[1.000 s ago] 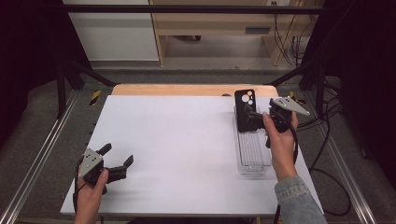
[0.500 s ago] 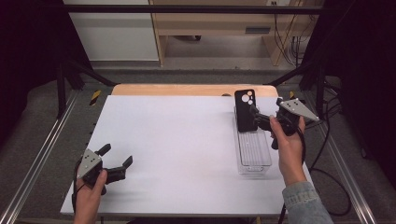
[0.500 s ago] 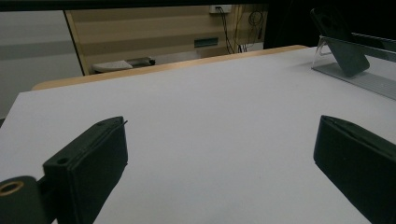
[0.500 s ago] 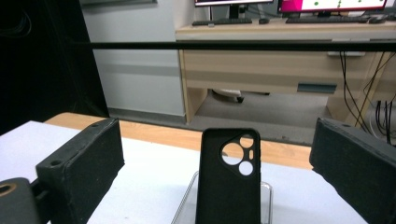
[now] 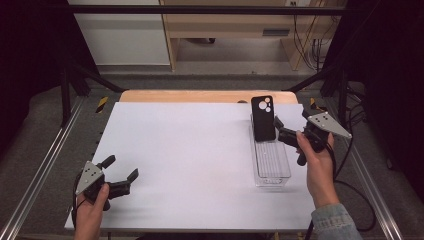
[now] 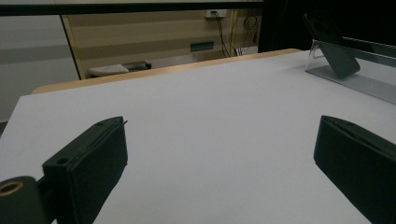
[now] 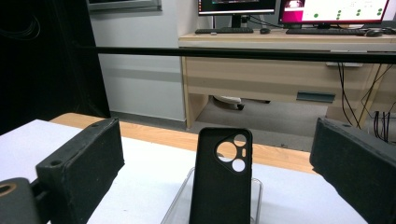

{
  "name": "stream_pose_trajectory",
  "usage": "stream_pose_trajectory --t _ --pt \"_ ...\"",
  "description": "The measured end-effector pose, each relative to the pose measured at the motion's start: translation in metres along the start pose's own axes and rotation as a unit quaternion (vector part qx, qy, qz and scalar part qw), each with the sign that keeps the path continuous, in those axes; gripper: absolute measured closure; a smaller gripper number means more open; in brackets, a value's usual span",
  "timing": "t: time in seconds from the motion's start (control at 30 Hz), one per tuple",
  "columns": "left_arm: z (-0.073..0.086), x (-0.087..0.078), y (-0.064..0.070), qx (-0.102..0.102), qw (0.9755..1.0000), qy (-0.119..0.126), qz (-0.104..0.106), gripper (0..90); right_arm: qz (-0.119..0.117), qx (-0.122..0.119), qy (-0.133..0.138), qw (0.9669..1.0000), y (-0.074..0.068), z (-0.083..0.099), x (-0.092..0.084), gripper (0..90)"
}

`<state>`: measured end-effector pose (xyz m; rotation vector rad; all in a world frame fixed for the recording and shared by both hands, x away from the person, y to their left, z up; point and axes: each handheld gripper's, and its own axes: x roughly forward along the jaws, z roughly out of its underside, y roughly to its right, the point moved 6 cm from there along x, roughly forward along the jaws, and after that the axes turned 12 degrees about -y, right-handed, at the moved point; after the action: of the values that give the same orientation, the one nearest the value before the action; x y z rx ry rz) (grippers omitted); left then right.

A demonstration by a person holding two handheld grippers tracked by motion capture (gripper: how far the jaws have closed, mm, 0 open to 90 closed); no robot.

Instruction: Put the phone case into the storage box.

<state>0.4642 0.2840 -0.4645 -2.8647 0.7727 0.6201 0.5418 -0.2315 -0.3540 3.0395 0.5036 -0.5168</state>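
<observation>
One phone case (image 5: pixel 263 118) leans in clear tray (image 5: pixel 272 165).

The high view is fixed above the near edge of the bench (image 5: pixel 200 150), facing forward and down, far enough to take in the whole white surface and the floor beyond.

The left gripper view rides low on the left tool (image 6: pixel 219 172), just above the surface, facing across the bench toward the black phone case (image 6: pixel 334 46) at its far right.

The right gripper view rides on the right tool (image 7: pixel 215 182), close to the phone case, facing it and a desk (image 7: pixel 289 60) behind. All three views share the phone case and the clear tray (image 5: pixel 272 165) carrying it.
</observation>
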Motion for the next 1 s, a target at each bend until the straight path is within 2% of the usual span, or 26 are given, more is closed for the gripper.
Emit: stream_pose_trajectory --t 0.13,0.3,0.53,1.0 --pt "0.001 -0.002 0.0 -0.003 1.0 0.001 0.007 3.0 0.004 -0.001 0.005 1.0 0.005 0.002 -0.007 3.1" --pt "0.003 -0.007 -0.005 -0.008 1.0 0.004 0.003 3.0 0.008 -0.01 0.013 0.9998 0.006 0.005 -0.018 2.6" --pt "0.005 -0.013 -0.011 -0.013 0.9999 0.01 -0.002 3.1 0.007 -0.008 0.023 0.9997 0.006 0.007 -0.028 2.3" --pt "0.007 -0.023 -0.018 -0.016 0.9996 0.021 -0.01 3.1 -0.003 -0.018 0.013 0.9997 0.012 0.019 -0.042 4.0"
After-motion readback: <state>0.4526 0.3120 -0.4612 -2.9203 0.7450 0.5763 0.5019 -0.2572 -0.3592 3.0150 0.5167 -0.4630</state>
